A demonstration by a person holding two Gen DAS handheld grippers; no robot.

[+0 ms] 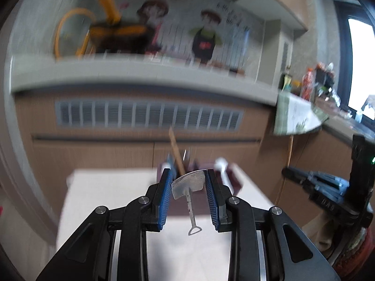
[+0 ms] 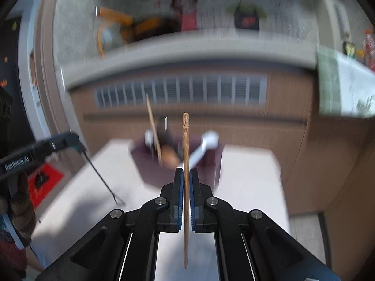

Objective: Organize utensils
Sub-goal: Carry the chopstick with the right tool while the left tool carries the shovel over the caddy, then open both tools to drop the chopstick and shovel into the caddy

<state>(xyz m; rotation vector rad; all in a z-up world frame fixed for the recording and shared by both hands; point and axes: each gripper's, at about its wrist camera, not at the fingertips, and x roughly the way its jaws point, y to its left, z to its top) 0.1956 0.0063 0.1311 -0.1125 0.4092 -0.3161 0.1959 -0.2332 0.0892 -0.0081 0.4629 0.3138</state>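
Note:
My left gripper (image 1: 188, 175) is shut on the flat blade of a small metal spatula (image 1: 188, 183), whose thin handle hangs down toward the table. From the right wrist view, that gripper (image 2: 75, 140) is at the left with the spatula handle (image 2: 103, 180) dangling below it. My right gripper (image 2: 186, 171) is shut on a wooden chopstick (image 2: 185, 140) that stands upright between the pads. In the left wrist view, the right gripper (image 1: 288, 172) shows side-on at the right. Beyond both, a dark utensil box (image 2: 211, 164) holds a white spoon (image 2: 206, 145), a wooden spoon (image 2: 170, 158) and another chopstick (image 2: 153, 128).
The box stands at the far end of a white table (image 2: 246, 182). Behind it run wooden cabinets with a vent grille (image 2: 182, 91) under a grey counter (image 1: 140, 75). A red mat (image 2: 44, 180) lies on the floor at the left. A gloved hand (image 2: 21, 208) holds the left gripper.

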